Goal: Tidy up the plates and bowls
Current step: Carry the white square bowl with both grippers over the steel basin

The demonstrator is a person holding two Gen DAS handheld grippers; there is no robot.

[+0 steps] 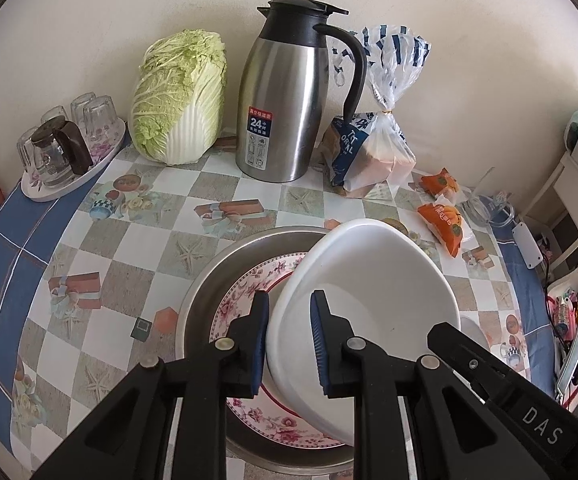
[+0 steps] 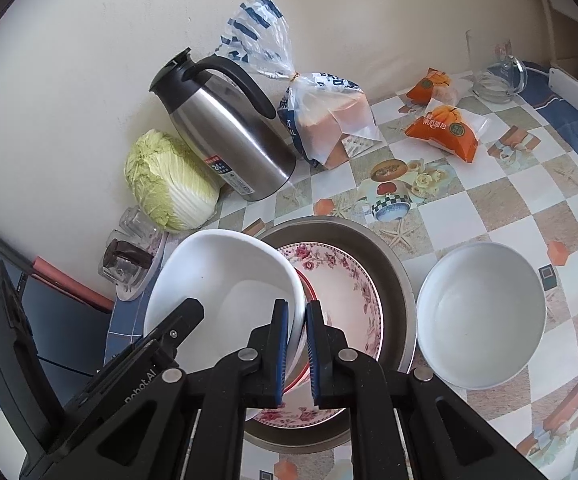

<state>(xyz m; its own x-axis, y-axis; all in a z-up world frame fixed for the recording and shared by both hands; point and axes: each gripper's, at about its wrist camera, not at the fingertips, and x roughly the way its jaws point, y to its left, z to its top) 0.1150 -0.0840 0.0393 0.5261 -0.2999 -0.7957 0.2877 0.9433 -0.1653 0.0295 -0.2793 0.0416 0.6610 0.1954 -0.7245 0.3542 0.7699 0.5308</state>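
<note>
black plastic arms of the left hand-held gripper [image 1: 289, 344], with ribbed blue pads, clamp one side of the rim of a smooth white bowl [image 1: 373, 292]; the right hand-held gripper [image 2: 297, 354] pinches the opposite rim, its jaws almost closed on the thin wall. held tilted between both, the bowl hangs over a floral plate [image 2: 349, 292] with pink roses and a red edge, which lies inside a round steel basin [image 2: 389, 264] on the table [image 1: 89, 248], covered with a glossy checked oilcloth. a second white bowl [image 2: 481, 316] stands just beside the basin. at the back stand a brushed steel thermos jug [image 1: 285, 100] with a "24" label, a napa cabbage [image 1: 181, 96] and bagged bread [image 1: 373, 152]. the grippers' arms read "das" and "robot.ai".
</note>
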